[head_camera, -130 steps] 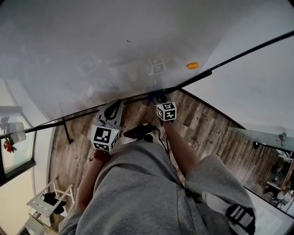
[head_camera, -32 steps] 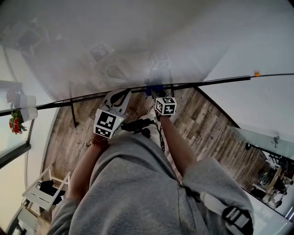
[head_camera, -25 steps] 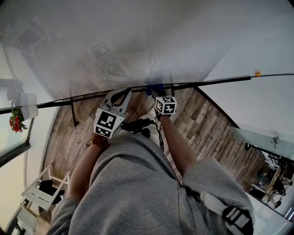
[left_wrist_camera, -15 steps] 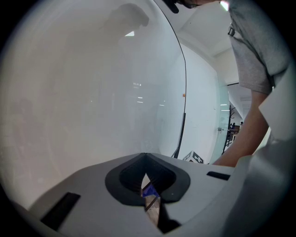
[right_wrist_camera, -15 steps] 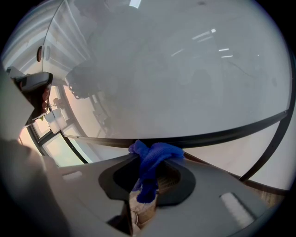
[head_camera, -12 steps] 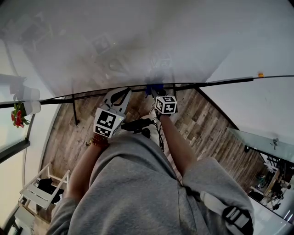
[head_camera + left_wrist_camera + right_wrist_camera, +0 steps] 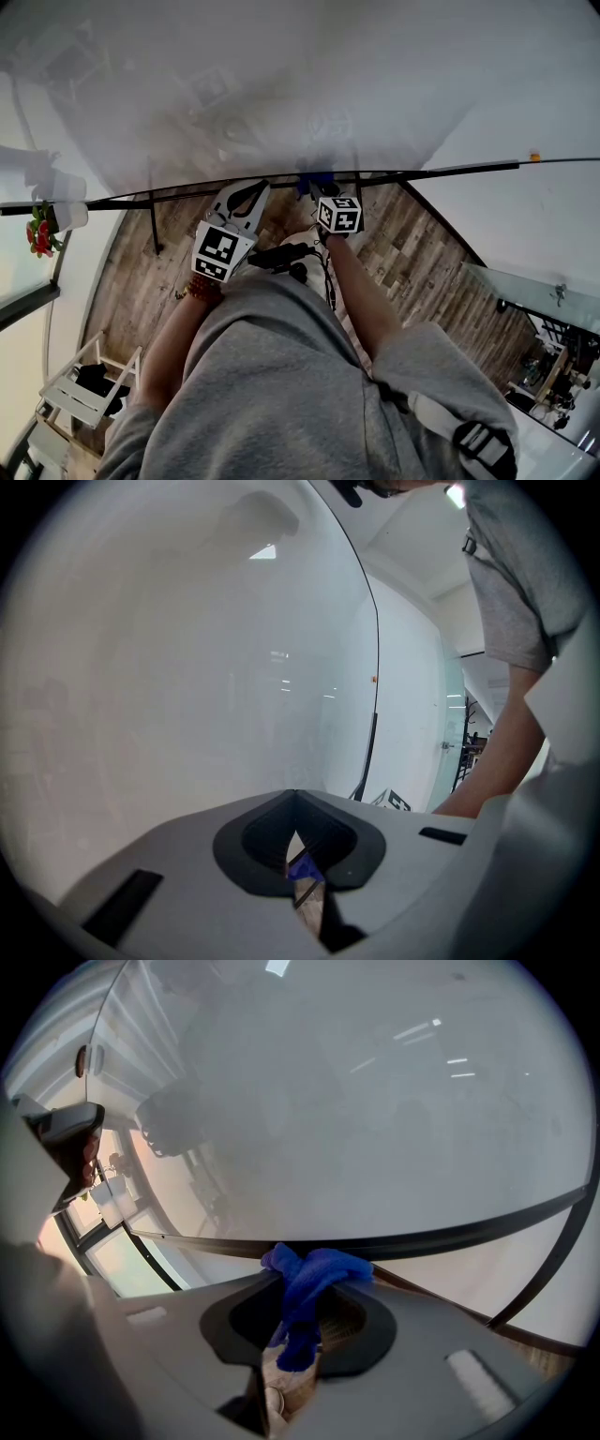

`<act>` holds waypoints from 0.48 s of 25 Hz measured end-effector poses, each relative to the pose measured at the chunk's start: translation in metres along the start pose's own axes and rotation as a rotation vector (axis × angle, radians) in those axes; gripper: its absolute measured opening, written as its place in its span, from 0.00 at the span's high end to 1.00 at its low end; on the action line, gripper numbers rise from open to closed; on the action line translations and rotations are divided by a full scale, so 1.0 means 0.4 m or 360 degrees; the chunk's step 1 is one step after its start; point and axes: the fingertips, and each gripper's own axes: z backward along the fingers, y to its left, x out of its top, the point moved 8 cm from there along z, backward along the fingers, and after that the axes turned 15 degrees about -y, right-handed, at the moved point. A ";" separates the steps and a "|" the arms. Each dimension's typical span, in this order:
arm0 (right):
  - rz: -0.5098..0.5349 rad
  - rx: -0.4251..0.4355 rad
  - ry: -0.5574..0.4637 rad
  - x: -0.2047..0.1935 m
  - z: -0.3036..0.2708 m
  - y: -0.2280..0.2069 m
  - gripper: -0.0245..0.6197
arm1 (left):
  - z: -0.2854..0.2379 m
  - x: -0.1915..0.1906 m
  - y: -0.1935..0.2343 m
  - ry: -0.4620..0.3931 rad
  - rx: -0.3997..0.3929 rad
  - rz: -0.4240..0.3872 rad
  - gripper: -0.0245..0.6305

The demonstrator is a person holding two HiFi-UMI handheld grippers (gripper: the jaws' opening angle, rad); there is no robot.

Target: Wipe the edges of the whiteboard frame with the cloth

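The whiteboard [image 7: 281,84] filled the upper part of my head view, a pale, glossy sheet with faint reflections on it. Below it lay the wooden floor [image 7: 141,272], with a white chair [image 7: 70,384] off at my lower left. The black frame [image 7: 441,172] ran as a thin bar along the board's lower edge, from one side of the view to the other.

My left gripper [image 7: 246,190] pointed up toward that bar, just left of my right one. In the left gripper view its jaws [image 7: 298,841] were drawn together to a narrow slit, with nothing pinched between them; only a sliver of blue showed through the gap from beyond.

My right gripper [image 7: 326,192] was clamped on the blue cloth [image 7: 314,180]. In the right gripper view the cloth [image 7: 309,1279] bunched out past the tips of that gripper [image 7: 300,1321] and pressed against the frame's bar [image 7: 450,1238].

A small orange thing [image 7: 534,157] sat on the frame far off to the right.
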 end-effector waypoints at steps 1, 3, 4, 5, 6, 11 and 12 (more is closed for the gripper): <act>0.0006 0.0012 0.0001 -0.001 -0.004 0.009 0.82 | 0.007 0.000 0.005 -0.0003 0.0008 0.0004 0.95; 0.0013 0.0036 -0.0003 -0.001 -0.016 0.029 0.82 | 0.020 -0.001 0.020 -0.0007 0.0019 0.0006 0.95; 0.0012 0.0039 -0.0006 -0.003 -0.019 0.037 0.82 | 0.025 0.000 0.026 -0.0010 0.0022 0.0005 0.95; 0.0011 0.0037 -0.0007 -0.005 -0.020 0.043 0.82 | 0.031 0.001 0.031 -0.0014 0.0026 0.0005 0.95; 0.0009 0.0032 -0.0006 -0.008 -0.019 0.049 0.82 | 0.038 0.002 0.035 -0.0018 0.0031 0.0007 0.95; -0.0001 0.0005 -0.0003 -0.012 -0.029 0.071 0.82 | 0.060 -0.004 0.053 -0.0029 0.0049 0.0028 0.95; -0.0004 -0.0003 0.0000 -0.012 -0.029 0.072 0.82 | 0.062 -0.005 0.053 -0.0033 0.0047 0.0031 0.95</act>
